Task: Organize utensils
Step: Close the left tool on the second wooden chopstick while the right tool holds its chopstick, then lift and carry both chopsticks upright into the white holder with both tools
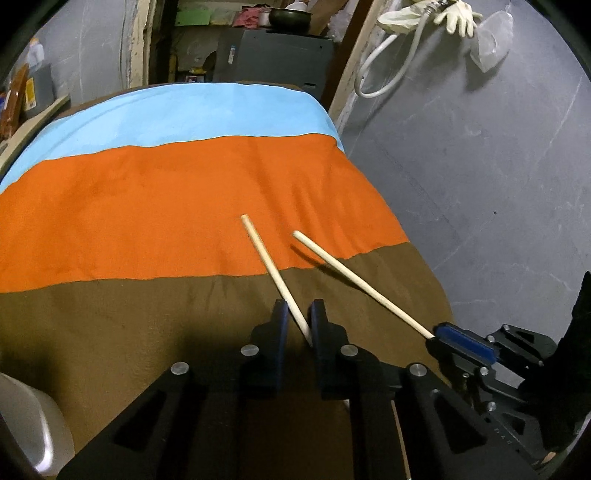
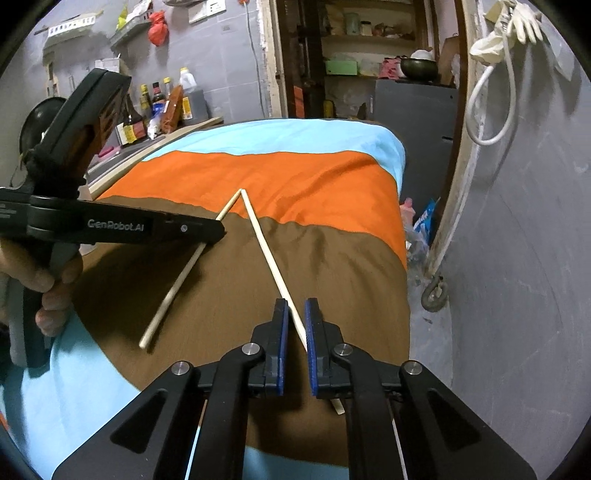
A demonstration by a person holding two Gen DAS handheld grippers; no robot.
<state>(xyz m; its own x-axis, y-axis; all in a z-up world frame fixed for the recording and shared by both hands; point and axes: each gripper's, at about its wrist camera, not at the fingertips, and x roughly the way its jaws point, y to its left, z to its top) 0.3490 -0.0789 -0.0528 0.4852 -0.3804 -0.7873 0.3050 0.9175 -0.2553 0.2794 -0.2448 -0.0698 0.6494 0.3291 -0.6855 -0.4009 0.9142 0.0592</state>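
Two pale wooden chopsticks are over a table cloth striped blue, orange and brown. My left gripper is shut on the near part of the left chopstick, whose far end points out over the orange stripe. My right gripper is shut on the right chopstick the same way. In the left wrist view the right gripper comes in from the right with its chopstick raised and casting a shadow. In the right wrist view the left gripper, held by a hand, clamps the left chopstick near its middle. The two far tips almost meet.
A grey wall runs close along the table's right edge, with a white hose and gloves hanging on it. Bottles crowd a counter at the back left. A dark cabinet stands behind the table. A pale rounded object sits near left.
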